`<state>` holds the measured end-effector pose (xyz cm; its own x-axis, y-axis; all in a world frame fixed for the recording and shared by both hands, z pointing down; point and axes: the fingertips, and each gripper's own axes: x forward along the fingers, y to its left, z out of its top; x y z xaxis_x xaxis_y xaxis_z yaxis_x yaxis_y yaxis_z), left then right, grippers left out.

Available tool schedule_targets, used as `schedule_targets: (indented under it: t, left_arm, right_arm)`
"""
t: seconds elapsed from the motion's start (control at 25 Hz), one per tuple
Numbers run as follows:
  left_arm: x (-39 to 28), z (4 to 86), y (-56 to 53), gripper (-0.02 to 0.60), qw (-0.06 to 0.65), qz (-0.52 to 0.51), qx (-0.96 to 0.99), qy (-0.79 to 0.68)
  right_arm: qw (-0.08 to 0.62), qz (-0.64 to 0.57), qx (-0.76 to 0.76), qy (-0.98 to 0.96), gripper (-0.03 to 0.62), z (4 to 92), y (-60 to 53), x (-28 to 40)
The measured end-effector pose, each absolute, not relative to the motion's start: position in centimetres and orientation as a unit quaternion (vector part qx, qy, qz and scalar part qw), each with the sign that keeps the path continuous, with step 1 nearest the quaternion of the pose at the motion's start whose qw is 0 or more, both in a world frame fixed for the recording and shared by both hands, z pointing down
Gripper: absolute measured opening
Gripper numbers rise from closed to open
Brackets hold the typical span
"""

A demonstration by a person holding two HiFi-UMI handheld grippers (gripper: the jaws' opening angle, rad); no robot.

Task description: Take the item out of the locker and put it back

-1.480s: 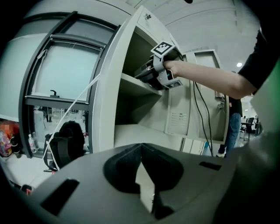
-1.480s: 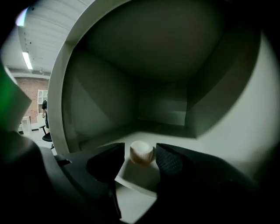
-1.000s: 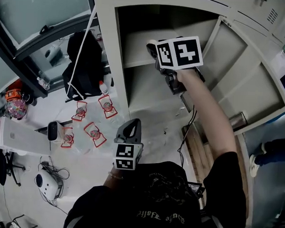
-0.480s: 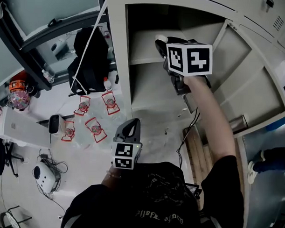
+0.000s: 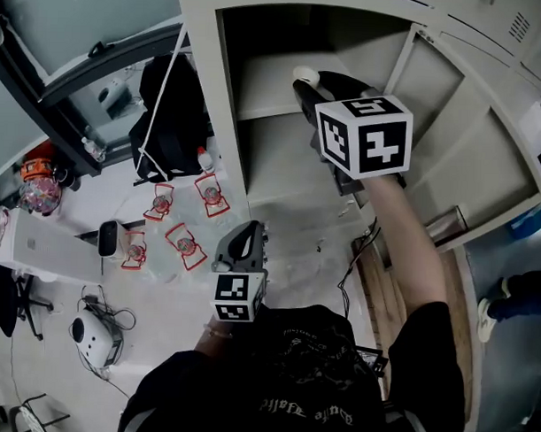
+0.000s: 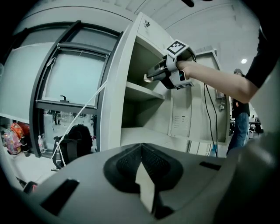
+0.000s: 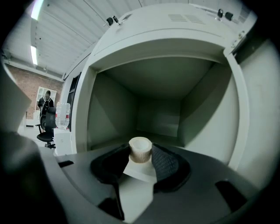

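Reaching up from the lower right of the head view, the person's right arm is holding the right gripper (image 5: 303, 86) at the open front of the pale grey locker (image 5: 202, 93). Its 2 jaws are standing fairly wide apart and are pressing on a small white item (image 7: 140, 149) of round, cup-like shape, which is sitting upright between the black pads at their tips. In the head view the item (image 5: 304, 75) is showing as a pale spot just ahead of the gripper, at the upper compartment and above the shelf (image 5: 262, 91). The left gripper view is showing it a little above the shelf's front edge. Whether it is touching the shelf, I cannot tell.

The locker door (image 5: 472, 160) is standing open at the right side of the arm. In the right gripper view the upper compartment is showing bare grey walls behind the item.

The left gripper (image 5: 241, 245) is being held low, close to the person's chest and well apart from the locker. Its 2 jaws are lying together at the tips, and nothing is between them. It is pointing toward the locker.

A black bag (image 5: 168, 118) is sitting on the floor to the left of the locker. Near it, several small things with red frames (image 5: 185, 245) are lying on the pale floor.
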<state>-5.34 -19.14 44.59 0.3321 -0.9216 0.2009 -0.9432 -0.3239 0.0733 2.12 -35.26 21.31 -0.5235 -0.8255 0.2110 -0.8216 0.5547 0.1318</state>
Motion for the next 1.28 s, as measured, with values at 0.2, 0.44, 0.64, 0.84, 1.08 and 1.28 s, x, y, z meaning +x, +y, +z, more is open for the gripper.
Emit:
schedule_targets:
  t: [0.2, 0.44, 0.64, 0.84, 1.08, 1.28]
  left_arm:
    - [-5.6, 43.7, -18.6, 0.008, 0.071, 0.052, 0.807, -0.584]
    - [-5.4, 44.1, -17.4, 0.008, 0.073, 0.06, 0.803, -0.588]
    - [-5.2, 44.1, -16.3, 0.008, 0.07, 0.06, 0.799, -0.595]
    - [-4.9, 43.7, -15.5, 0.008, 0.064, 0.056, 0.798, -0.596]
    - [-4.8, 43.8, -14.3, 0.008, 0.059, 0.054, 0.793, -0.604]
    - [-3.7, 43.7, -13.5, 0.008, 0.057, 0.06, 0.8, -0.594]
  right_arm:
    - [0.108, -0.03, 0.474, -0.873, 0.163, 20.7, -32.2, 3.3]
    - [0.127, -0.097, 0.484, -0.86, 0.163, 21.3, -28.8, 4.3]
    - [0.123, -0.094, 0.475, -0.866, 0.163, 23.2, -26.1, 4.4]
    - [0.112, -0.105, 0.487, -0.86, 0.163, 25.1, -23.9, 5.3]
    - [0.11, -0.096, 0.507, -0.85, 0.163, 28.0, -21.6, 6.9]
    - [0.101, -0.091, 0.52, -0.843, 0.163, 30.5, -19.8, 8.2]
